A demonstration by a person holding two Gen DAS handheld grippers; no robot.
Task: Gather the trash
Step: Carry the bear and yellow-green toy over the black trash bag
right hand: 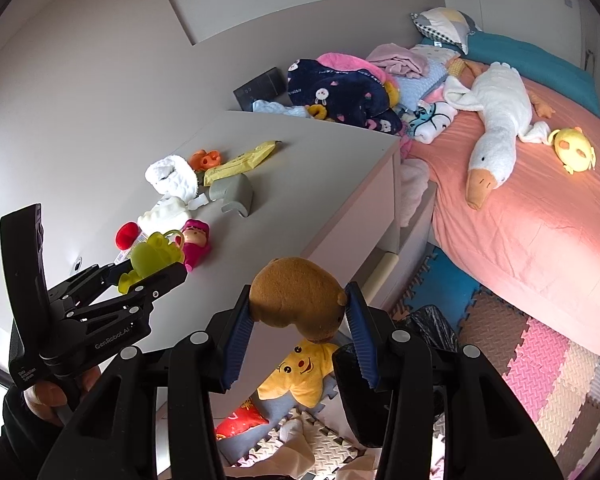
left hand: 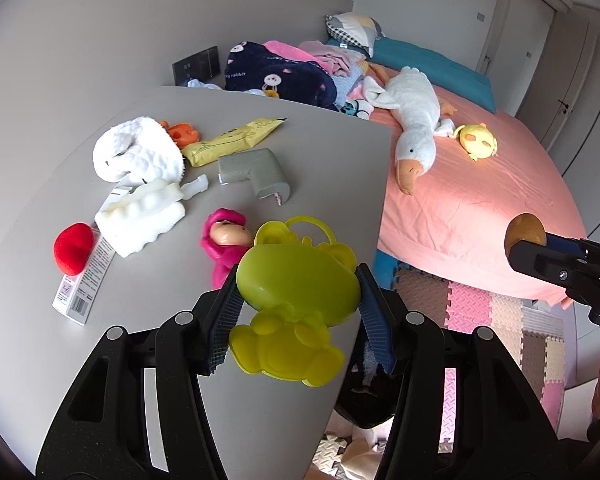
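The left tongs point(left hand: 298, 312) are clamped on a yellow-green bear-shaped plastic toy point(left hand: 296, 284), both ribbed blue pads pressed to its flanks, and it hangs over the near edge of the desk point(left hand: 320, 152). The right tongs point(right hand: 300, 320) are clamped on a small brown plush toy point(right hand: 296, 296), held clear of the desk and above the floor.

Below the right tongs sits a black bin bag point(right hand: 432, 328), partly hidden behind them, so its mouth cannot be made out. That looks like the drop point for both loads.

To do this well, I would carry both items level over the bag, keep the 2 tongs well apart so they do not knock, and release 1 at a time only once each toy is over the opening. The plastic bear is smooth and curved, so a firm squeeze matters; the plush is soft and forgiving.

A pink doll point(left hand: 224, 240), a red plush point(left hand: 74, 248), a white box point(left hand: 88, 276) and a yellow packet point(left hand: 228, 140) are on the desk.
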